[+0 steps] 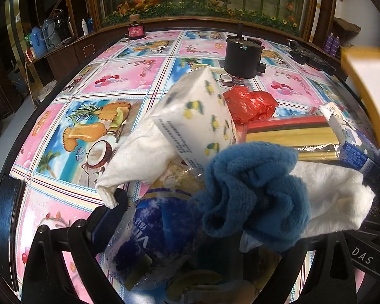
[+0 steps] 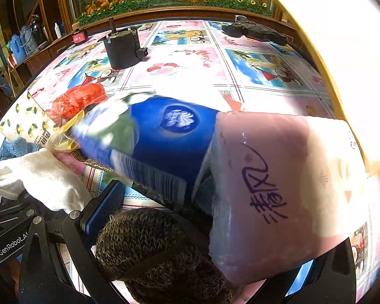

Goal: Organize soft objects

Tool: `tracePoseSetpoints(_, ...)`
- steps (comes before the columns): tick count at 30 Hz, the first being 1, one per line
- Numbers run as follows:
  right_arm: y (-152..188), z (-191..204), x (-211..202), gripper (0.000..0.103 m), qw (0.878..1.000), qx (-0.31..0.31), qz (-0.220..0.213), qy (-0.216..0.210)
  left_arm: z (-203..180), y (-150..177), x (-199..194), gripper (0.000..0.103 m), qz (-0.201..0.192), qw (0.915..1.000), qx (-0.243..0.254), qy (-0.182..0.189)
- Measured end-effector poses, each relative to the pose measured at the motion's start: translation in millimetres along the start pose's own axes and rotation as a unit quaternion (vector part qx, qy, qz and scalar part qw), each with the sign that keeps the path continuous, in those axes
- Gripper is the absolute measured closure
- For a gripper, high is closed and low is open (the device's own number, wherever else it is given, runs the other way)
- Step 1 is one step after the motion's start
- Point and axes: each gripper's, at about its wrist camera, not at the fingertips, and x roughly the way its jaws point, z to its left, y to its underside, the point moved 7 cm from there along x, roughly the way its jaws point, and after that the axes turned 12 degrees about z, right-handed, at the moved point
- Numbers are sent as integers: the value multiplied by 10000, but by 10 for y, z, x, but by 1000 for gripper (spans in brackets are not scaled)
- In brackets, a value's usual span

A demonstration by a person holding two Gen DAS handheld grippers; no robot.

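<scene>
Blue towel (image 1: 250, 192) before left claw (image 1: 202, 228), pink tissue pack (image 2: 278, 190) filling right claw (image 2: 197, 228)

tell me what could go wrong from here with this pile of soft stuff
1. The blue towel is draped across the left claw, so it may snag or drag along.
2. The lemon-print tissue pack leans tilted on the white cloth and could topple.
3. The pink tissue pack fills the right view, hiding whatever lies beyond it.

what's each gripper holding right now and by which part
Cannot be told for either. The blue towel hides the left gripper's fingertips; the pink tissue pack hides the right gripper's.
</scene>
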Motion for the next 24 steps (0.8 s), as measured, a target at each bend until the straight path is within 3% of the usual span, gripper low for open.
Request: tracePoseSetpoints(24,-8,9,1,0,10000,0,1,0,42,19,-1,1,36,10000,-73,-14)
